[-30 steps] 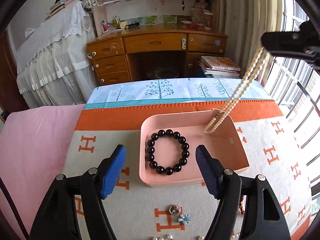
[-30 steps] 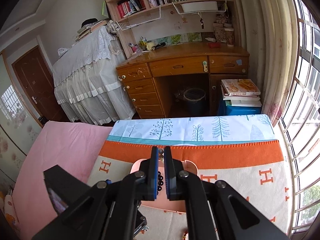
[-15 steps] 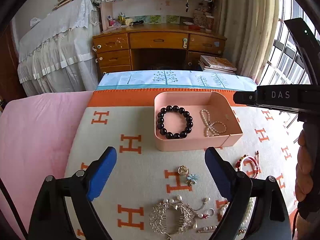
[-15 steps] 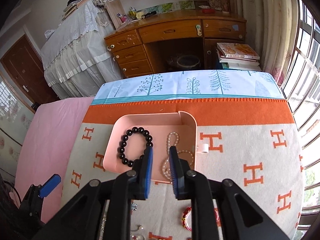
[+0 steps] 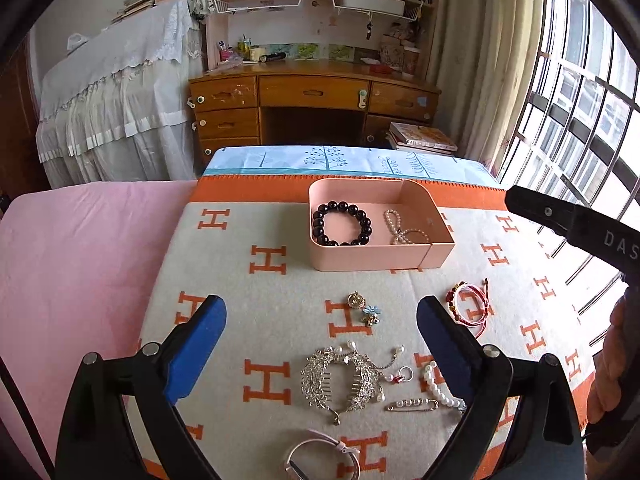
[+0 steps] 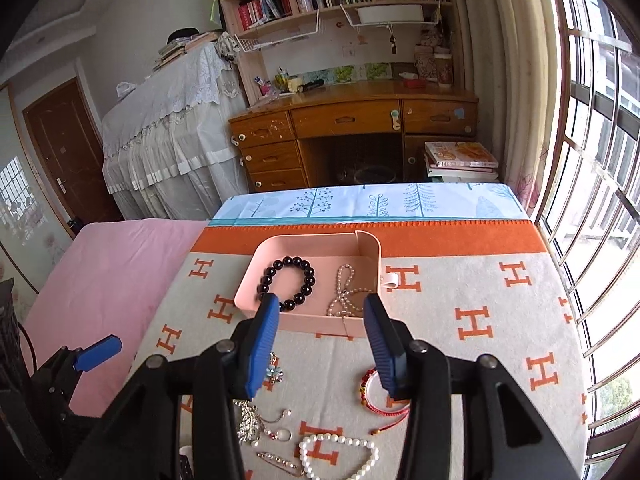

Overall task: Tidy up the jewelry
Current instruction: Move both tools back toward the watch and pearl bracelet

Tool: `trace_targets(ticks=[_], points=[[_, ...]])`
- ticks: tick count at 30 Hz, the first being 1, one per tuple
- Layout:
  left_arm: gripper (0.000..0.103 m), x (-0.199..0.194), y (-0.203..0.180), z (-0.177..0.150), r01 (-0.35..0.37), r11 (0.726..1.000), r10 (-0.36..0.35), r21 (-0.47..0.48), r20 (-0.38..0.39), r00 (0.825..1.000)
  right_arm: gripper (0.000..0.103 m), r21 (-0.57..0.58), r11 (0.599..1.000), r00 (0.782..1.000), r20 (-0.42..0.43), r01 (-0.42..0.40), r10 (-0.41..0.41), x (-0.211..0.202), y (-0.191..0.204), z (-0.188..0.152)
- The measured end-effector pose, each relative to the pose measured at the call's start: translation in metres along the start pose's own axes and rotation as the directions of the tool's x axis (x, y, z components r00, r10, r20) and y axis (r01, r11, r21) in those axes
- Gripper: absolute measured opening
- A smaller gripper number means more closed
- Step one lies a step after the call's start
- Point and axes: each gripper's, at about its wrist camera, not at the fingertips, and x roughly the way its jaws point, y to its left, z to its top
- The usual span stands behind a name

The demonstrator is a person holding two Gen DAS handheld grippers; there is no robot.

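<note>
A pink tray point(image 5: 380, 260) point(image 6: 308, 324) on the H-patterned blanket holds a black bead bracelet point(image 5: 341, 224) point(image 6: 288, 282) and a pearl necklace point(image 5: 402, 230) point(image 6: 348, 292). My left gripper point(image 5: 320, 312) hovers nearer than the tray, over loose jewelry. Its jaws are wide and still opening, with nothing between them. My right gripper point(image 6: 320, 308) sits just in front of the tray's near wall, jaws opening and empty. Below lie a silver hair comb point(image 5: 342, 378), a red string bracelet point(image 5: 468, 306) point(image 6: 380, 396) and a pearl bracelet point(image 5: 440, 390) point(image 6: 340, 456).
A gold pendant point(image 5: 355, 300), a blue flower charm point(image 5: 371, 314), a pearl pin point(image 5: 412, 404) and a white band point(image 5: 320, 452) lie on the blanket. A person's hand point(image 5: 612, 360) is at the right edge. A pink sheet point(image 5: 80, 260) lies left, a wooden desk point(image 5: 320, 96) beyond.
The pearl necklace hung from the shut right gripper; now it lies in the tray and those jaws stand apart. Both grippers drew back from the tray, and the left jaws widened.
</note>
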Motion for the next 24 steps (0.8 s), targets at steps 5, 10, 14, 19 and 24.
trace_targets(ticks=[5,10,14,19,24], points=[[0.095,-0.018,0.011,-0.007,0.003,1.0,-0.003,-0.027,0.009,1.0,0.045,-0.004,0.996,0.991,0.101,-0.09,0.09,-0.036,-0.006,-0.019],[0.095,-0.036,0.019,-0.017,0.015,0.999,-0.015,-0.034,0.017,1.0,0.049,0.022,0.998,0.998,0.007,-0.055,0.055,-0.051,-0.008,-0.038],[0.095,-0.046,0.025,-0.028,0.044,0.998,-0.044,-0.041,0.0,0.999,0.049,0.01,1.0,0.999,-0.024,-0.023,0.023,-0.054,-0.009,-0.055],[0.095,-0.043,0.032,-0.043,0.07,0.996,-0.073,-0.059,-0.047,0.996,0.049,-0.022,1.0,0.999,-0.044,-0.002,0.001,-0.056,-0.009,-0.08],[0.095,-0.029,0.039,-0.062,0.046,0.995,-0.056,-0.088,-0.11,0.992,0.049,-0.031,0.999,0.997,-0.078,-0.011,0.008,-0.049,-0.013,-0.101]])
